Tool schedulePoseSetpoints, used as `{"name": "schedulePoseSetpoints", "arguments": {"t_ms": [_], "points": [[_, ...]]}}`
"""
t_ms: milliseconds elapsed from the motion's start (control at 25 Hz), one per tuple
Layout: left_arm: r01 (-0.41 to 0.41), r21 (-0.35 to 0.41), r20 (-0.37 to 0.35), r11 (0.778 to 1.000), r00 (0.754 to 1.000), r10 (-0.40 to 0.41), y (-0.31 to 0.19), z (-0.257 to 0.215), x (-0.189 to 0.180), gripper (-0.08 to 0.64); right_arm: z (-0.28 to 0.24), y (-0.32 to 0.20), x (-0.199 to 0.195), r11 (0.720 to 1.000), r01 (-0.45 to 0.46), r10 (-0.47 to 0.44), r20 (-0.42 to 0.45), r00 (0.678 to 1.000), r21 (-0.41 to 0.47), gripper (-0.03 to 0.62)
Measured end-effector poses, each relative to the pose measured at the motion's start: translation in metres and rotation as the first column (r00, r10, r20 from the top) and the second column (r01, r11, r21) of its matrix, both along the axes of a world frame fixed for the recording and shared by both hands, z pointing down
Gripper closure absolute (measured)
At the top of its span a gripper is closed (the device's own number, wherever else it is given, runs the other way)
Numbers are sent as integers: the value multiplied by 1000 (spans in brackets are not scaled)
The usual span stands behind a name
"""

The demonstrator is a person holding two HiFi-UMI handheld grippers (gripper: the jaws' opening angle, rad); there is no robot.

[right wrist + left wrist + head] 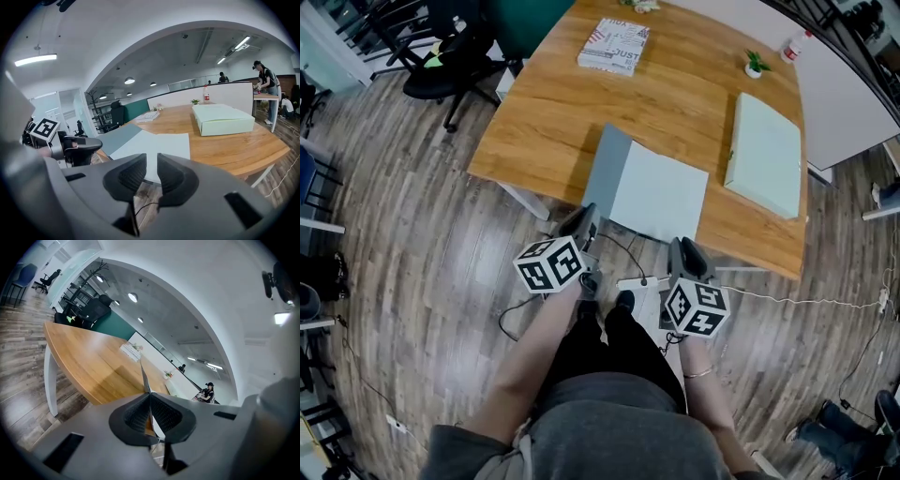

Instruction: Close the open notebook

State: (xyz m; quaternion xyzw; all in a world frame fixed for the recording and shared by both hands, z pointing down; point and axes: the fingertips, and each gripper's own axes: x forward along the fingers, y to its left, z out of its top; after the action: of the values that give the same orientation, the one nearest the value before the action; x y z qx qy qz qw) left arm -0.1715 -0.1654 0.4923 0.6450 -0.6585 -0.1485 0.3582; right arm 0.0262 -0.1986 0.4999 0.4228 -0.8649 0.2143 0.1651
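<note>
Beyond right tongs [151, 171]: green box [225, 119], lid shut. Left tongs [150, 401] pinch grey cover [607, 167] of notebook [661, 197], tilted up; right tongs narrowly apart, empty.

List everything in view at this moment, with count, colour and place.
table: 1, wood-brown, middle of room
notebook: 1, grey cover, pale pages, table's near edge, cover raised
box: 1, pale green, table's right side
patterned book: 1, white, table's far end
potted plant: 1, green, table's far right
bottle: 1, white, red cap, beyond plant
office chair: 1, black, floor left of table
left gripper: 1, grey, shut on notebook cover
right gripper: 1, grey, open, empty, near table edge
</note>
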Motion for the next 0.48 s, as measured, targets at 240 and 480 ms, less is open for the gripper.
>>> {"name": "schedulePoseSetpoints", "arguments": {"t_ms": [240, 480], "points": [[-55, 23, 73, 998, 996, 53, -4, -15, 15, 529, -4, 4, 15, 999, -44, 44, 9, 999, 10, 517], [-120, 45, 131, 992, 985, 113, -8, -29, 33, 531, -6, 10, 28, 996, -85, 84, 15, 996, 15, 518]]}}
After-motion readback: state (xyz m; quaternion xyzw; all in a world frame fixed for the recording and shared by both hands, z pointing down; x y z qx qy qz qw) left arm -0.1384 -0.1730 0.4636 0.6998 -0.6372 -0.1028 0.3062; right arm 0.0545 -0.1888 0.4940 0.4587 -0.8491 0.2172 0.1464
